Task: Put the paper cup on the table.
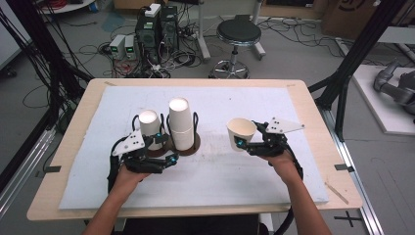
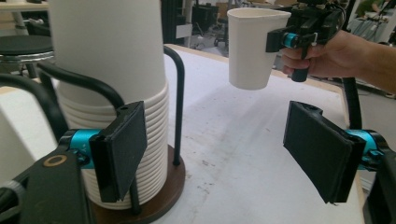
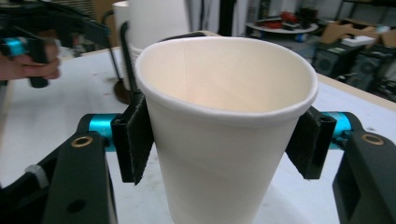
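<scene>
Cup (image 1: 241, 133), paper, single: clamped upright between right gripper (image 1: 247, 143) pads, mouth up, off the mat, 3 o'clock of stack (image 1: 180, 123). Left gripper (image 1: 164, 159) wide, empty, beside stack holder to steady it.

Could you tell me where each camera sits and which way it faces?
High view: above the person's side, looking forward and down on the table; forearms, left gripper and right gripper show.
Left gripper view: on the left gripper, looking past its open jaws across the table; the other hand shows.
Right gripper view: on the right gripper, looking at the cup it grips; a hand shows.
Shared: all three show the cup and the cup stack.
</scene>
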`<state>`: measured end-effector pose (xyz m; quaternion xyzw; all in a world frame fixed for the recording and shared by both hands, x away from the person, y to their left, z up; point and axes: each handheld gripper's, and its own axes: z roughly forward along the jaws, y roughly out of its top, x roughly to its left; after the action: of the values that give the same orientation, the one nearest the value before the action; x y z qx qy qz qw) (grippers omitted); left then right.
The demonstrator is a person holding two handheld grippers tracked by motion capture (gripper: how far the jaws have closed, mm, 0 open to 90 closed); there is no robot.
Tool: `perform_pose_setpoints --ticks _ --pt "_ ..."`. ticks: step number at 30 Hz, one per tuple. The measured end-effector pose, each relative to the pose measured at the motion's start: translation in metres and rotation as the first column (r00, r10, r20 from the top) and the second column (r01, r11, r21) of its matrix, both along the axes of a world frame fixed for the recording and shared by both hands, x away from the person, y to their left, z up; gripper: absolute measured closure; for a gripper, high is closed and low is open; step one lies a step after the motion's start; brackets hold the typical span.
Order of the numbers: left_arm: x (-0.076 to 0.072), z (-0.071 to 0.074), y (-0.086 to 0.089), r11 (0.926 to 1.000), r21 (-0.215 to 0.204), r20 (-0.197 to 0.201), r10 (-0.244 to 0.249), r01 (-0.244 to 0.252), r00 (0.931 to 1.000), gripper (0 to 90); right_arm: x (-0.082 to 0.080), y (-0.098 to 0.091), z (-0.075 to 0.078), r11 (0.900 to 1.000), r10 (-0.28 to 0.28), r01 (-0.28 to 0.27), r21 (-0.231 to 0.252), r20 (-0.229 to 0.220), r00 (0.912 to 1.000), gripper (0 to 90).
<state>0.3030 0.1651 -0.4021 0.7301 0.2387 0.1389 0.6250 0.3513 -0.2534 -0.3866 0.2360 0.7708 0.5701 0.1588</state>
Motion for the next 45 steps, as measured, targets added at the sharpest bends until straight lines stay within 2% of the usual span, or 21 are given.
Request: perform_pose_setpoints --ticks 4,9,14,18,20,23,27,31,35,38,45 --pt "0.001 -0.001 0.006 0.9999 -0.002 0.004 0.012 -0.012 0.9999 21.7 0.005 -0.01 0.0 0.9976 -0.068 0.068 0.013 0.009 0.9976 33.4" --pt "0.002 -0.004 0.011 0.9998 -0.002 0.001 0.021 -0.021 0.9998 21.7 0.011 -0.02 -0.003 0.9898 -0.142 0.142 0.015 0.007 0.9898 33.4" --pt "0.001 -0.005 0.013 0.9995 -0.002 0.001 0.032 -0.032 0.9995 21.7 0.017 -0.029 -0.006 0.981 -0.194 0.194 0.007 0.006 0.981 33.3" --pt "0.001 -0.006 0.016 0.9992 -0.005 0.001 0.04 -0.04 0.9992 21.7 0.022 -0.035 -0.011 0.9733 -0.23 0.229 -0.01 -0.013 0.9732 33.2" --pt "0.001 -0.006 0.016 0.9991 -0.006 0.0 0.042 -0.042 0.9991 21.7 0.025 -0.038 -0.016 0.968 -0.251 0.25 -0.019 -0.028 0.9676 33.2" --pt "0.001 -0.006 0.016 0.999 -0.007 0.0 0.043 -0.043 0.9991 21.7 0.03 -0.042 -0.025 0.9575 -0.288 0.288 -0.023 -0.086 0.9536 33.2" --pt "0.001 -0.006 0.015 0.9992 -0.002 -0.002 0.04 -0.04 0.9992 21.7 0.035 -0.047 -0.032 0.9455 -0.325 0.323 -0.043 -0.108 0.9393 33.2" --pt "0.001 -0.007 0.014 0.9993 0.002 -0.002 0.038 -0.038 0.9993 21.7 0.037 -0.05 -0.038 0.9343 -0.355 0.35 -0.068 -0.105 0.9288 32.7" --pt "0.001 -0.007 0.014 0.9993 0.005 -0.003 0.038 -0.038 0.9993 21.7 0.04 -0.054 -0.045 0.92 -0.39 0.38 -0.096 -0.135 0.9107 31.9" --pt "0.001 -0.007 0.015 0.9992 0.003 -0.005 0.041 -0.041 0.9991 21.7 0.04 -0.055 -0.045 0.9207 -0.39 0.38 -0.088 -0.144 0.9098 31.9" --pt "0.001 -0.007 0.014 0.9994 0.007 -0.01 0.034 -0.034 0.9994 21.7 0.037 -0.053 -0.044 0.9202 -0.388 0.374 -0.116 -0.134 0.9121 26.9"
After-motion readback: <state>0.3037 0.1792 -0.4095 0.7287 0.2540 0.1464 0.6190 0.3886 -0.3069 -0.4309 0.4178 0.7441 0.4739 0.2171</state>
